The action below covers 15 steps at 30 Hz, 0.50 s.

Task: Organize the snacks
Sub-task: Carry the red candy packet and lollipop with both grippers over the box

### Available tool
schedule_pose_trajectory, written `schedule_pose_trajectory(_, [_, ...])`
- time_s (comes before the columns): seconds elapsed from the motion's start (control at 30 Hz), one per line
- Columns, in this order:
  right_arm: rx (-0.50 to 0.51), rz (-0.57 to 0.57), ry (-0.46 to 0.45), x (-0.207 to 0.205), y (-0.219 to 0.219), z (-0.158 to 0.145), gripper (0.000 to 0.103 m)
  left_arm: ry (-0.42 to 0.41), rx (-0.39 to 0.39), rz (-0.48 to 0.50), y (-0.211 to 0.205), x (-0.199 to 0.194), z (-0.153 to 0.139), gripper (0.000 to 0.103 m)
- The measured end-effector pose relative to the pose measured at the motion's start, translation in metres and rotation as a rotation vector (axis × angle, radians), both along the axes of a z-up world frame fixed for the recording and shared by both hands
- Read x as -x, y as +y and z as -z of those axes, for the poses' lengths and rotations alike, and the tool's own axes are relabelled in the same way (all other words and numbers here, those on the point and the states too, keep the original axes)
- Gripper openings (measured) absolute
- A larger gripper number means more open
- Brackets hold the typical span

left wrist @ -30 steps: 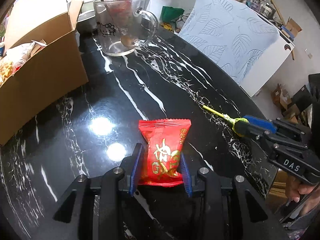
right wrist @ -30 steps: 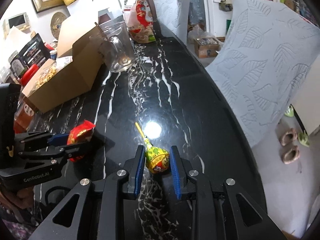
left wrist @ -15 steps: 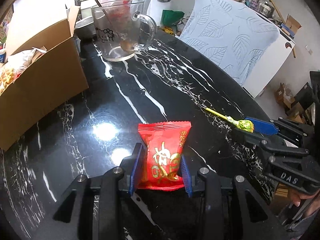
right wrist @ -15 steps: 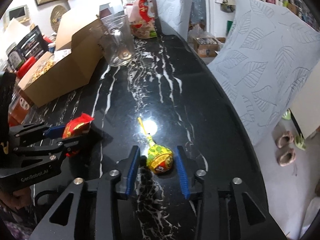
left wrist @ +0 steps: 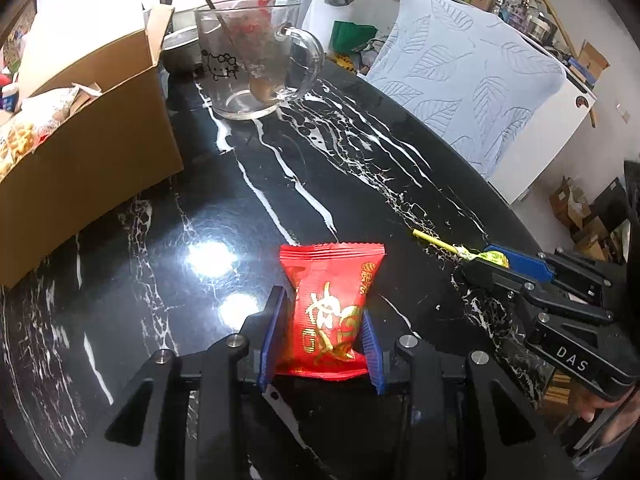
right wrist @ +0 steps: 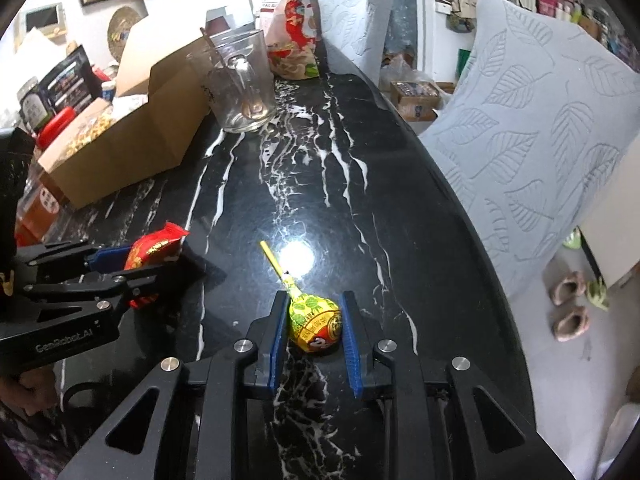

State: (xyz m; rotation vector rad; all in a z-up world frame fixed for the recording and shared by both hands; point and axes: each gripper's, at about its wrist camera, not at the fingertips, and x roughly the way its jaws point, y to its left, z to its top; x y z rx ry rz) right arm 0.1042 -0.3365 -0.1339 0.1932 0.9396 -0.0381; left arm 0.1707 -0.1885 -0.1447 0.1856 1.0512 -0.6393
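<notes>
Left wrist view: far left on the counter (left wrist: 248, 184), an open box (left wrist: 92, 128) holds snack bags; right of it a glass mug (left wrist: 256, 60) holds a spoon. The left tongs (left wrist: 320, 340) grip a red packet (left wrist: 332, 312) held at the near edge. The right tongs (right wrist: 316, 332) flank the lollipop (right wrist: 316, 320) lying on the counter; the left pad touches, the right shows a sliver of gap. Half a second ago they stood wider.
</notes>
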Motion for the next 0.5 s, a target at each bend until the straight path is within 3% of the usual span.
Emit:
schedule_pose_trajectory(0.17, [-0.064,0.021,-0.003,0.006,-0.003,0.000,0.025,0.055,0.046,-0.002,0.006,0.005,-0.004,0.031])
schedule_pose_trajectory(0.5, [-0.104,-0.049,-0.024,0.012,0.023,-0.008,0.025,0.021,0.088,-0.055,0.032,0.029,-0.019,0.030])
